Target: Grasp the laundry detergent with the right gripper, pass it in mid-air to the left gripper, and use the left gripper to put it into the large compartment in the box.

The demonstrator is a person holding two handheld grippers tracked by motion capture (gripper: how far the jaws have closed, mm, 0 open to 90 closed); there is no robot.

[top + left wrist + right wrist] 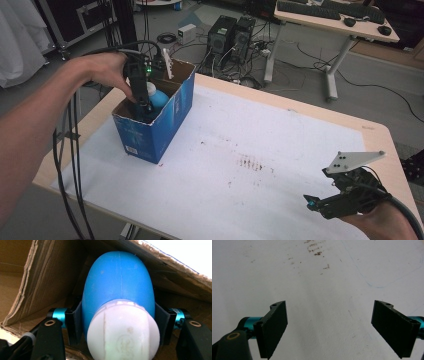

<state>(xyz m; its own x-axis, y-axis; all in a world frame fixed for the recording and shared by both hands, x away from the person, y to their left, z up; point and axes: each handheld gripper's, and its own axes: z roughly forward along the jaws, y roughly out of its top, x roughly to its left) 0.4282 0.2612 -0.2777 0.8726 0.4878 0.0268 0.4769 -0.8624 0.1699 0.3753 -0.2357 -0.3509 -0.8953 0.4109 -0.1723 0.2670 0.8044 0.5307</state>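
Right gripper (pixel 320 201) sits low at the near right edge of the table (pixel 300 115), over the white sheet (pixel 280 145). Its jaws stand wide apart with nothing between them; the right gripper view shows bare sheet and some brown stains (pixel 315 248) farther off. Across the table at far left, the left gripper (pixel 141 102) reaches down into the blue cardboard box (pixel 165 125). Its jaws are clamped on a blue bottle (pixel 118 282) with a white cap (pixel 123 331), pads pressed against both sides just below the cap. Bottle is inside the box, close against the brown inner wall.
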